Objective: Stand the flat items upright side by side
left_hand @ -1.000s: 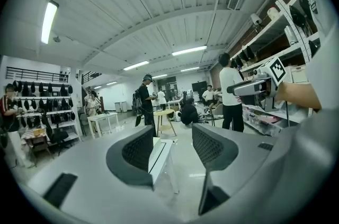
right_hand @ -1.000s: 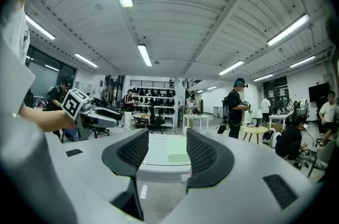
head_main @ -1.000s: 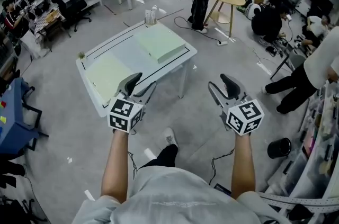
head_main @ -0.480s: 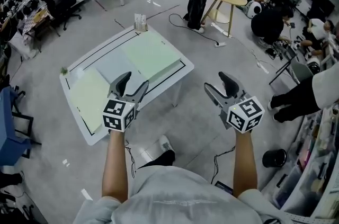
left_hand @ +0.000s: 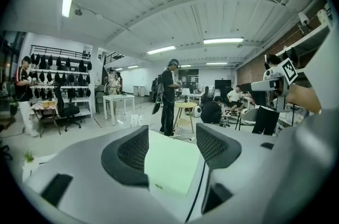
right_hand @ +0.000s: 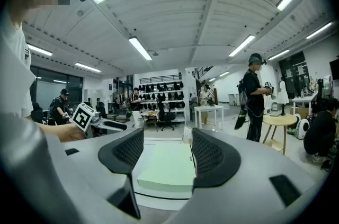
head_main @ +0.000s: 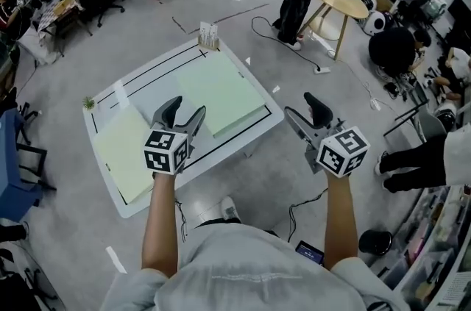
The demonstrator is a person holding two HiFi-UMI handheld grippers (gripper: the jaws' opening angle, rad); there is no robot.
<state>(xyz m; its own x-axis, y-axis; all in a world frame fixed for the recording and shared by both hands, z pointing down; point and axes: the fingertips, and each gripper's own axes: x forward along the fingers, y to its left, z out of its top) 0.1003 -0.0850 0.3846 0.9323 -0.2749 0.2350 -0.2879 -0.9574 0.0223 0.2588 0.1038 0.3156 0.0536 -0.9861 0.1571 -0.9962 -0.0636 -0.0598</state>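
My left gripper [head_main: 184, 111] and right gripper [head_main: 302, 108], ribbed black jaws just opened and empty, hover by the white rectangular table [head_main: 151, 85] where a smooth pale-green far slab [head_main: 221, 90] and near slab [head_main: 125, 149] lie flat, apart.

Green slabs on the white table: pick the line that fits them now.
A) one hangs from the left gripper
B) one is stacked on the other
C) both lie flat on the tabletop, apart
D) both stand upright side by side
C: the left slab and the right slab each lie flat on the white table, with bare tabletop between them.
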